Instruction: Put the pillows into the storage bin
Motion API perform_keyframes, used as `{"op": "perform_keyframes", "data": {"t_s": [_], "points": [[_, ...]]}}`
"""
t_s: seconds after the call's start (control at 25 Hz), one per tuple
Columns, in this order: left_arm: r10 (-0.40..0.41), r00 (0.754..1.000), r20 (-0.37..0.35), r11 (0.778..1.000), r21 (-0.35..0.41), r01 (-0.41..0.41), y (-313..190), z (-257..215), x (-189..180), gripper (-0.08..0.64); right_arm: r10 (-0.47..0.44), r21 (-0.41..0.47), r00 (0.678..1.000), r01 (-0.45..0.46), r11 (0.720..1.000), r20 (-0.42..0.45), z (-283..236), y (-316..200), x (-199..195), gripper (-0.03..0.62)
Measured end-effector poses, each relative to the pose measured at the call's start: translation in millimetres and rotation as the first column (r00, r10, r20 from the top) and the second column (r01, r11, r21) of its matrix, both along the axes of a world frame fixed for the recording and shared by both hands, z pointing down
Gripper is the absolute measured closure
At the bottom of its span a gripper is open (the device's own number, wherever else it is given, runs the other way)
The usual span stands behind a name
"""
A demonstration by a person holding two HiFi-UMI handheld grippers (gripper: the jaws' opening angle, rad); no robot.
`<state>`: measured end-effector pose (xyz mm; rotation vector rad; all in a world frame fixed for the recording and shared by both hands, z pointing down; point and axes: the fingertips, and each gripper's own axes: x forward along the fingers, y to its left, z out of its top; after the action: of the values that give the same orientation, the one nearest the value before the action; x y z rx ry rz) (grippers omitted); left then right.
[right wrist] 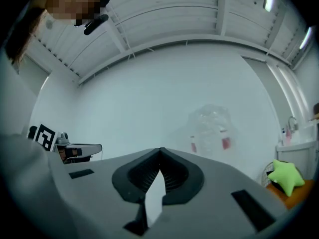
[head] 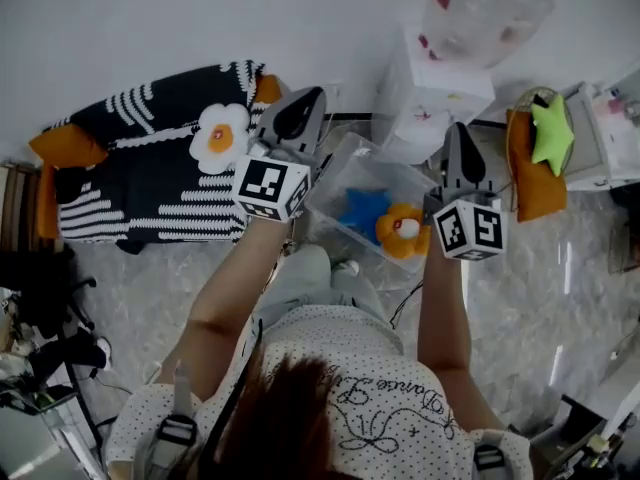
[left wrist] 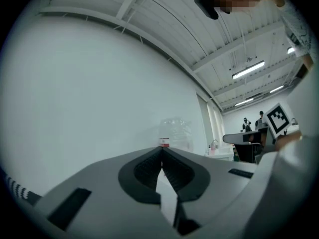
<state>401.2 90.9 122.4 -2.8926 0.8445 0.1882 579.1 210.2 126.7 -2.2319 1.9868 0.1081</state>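
Observation:
From the head view, a clear storage bin (head: 336,174) stands on the floor ahead of me, holding a blue star pillow (head: 362,211) and an orange round pillow (head: 403,230). A white flower pillow with an orange centre (head: 221,135) lies on the black-and-white striped sofa (head: 150,183). A green star pillow (head: 552,133) rests on an orange seat at the right, and shows again as the green star pillow (right wrist: 285,177) low at the right edge. My left gripper (head: 312,98) (left wrist: 162,149) and right gripper (head: 458,130) (right wrist: 160,150) are raised above the bin. Both are shut and empty, facing the white wall.
A white water dispenser (head: 430,98) with a clear bottle (head: 485,8) stands against the wall behind the bin; the bottle (right wrist: 212,126) shows past the right jaws. Orange cushions (head: 66,145) sit at the sofa ends. Dark clutter lies at the left edge (head: 40,298).

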Motion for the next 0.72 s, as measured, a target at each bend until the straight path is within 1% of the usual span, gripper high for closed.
{"op": "perform_keyframes", "data": {"t_s": [0.08,0.16,0.24,0.36,0.44,0.56,0.72], "points": [[-0.075,0.997,-0.002,0.997,0.006,0.075,-6.8,-2.8,-39.2,0.557,-0.089,0.005,0.996,0.089,0.996,-0.012,-4.6,-22.9,-33.9,0.581],[-0.15,0.989,-0.005,0.989,0.005,0.15,-12.7,-3.6,-80.6,0.557,-0.179,0.002,0.984,0.179,0.984,-0.02,-6.9,-44.6,-71.7,0.581],[-0.206,0.979,-0.011,0.979,0.007,0.206,-18.9,-4.9,-118.5,0.557,-0.243,0.005,0.97,0.243,0.97,-0.031,-10.8,-61.6,-108.5,0.581],[-0.258,0.966,-0.013,0.966,0.007,0.258,-23.7,-3.0,-173.5,0.557,-0.297,0.014,0.954,0.298,0.955,-0.038,-15.2,-79.9,-162.7,0.581],[-0.292,0.957,-0.004,0.957,0.003,0.292,-23.9,-0.3,-217.5,0.557,-0.334,0.018,0.942,0.334,0.942,-0.023,-14.2,-92.3,-203.0,0.581],[-0.326,0.945,0.004,0.945,-0.002,0.326,-29.4,0.6,-283.6,0.557,-0.359,0.025,0.933,0.359,0.933,-0.005,-14.0,-106.8,-262.8,0.581],[-0.376,0.927,0.004,0.926,-0.025,0.376,-32.2,8.1,-373.4,0.557,-0.393,0.014,0.92,0.393,0.919,-0.017,-8.4,-112.9,-346.9,0.581]]}}
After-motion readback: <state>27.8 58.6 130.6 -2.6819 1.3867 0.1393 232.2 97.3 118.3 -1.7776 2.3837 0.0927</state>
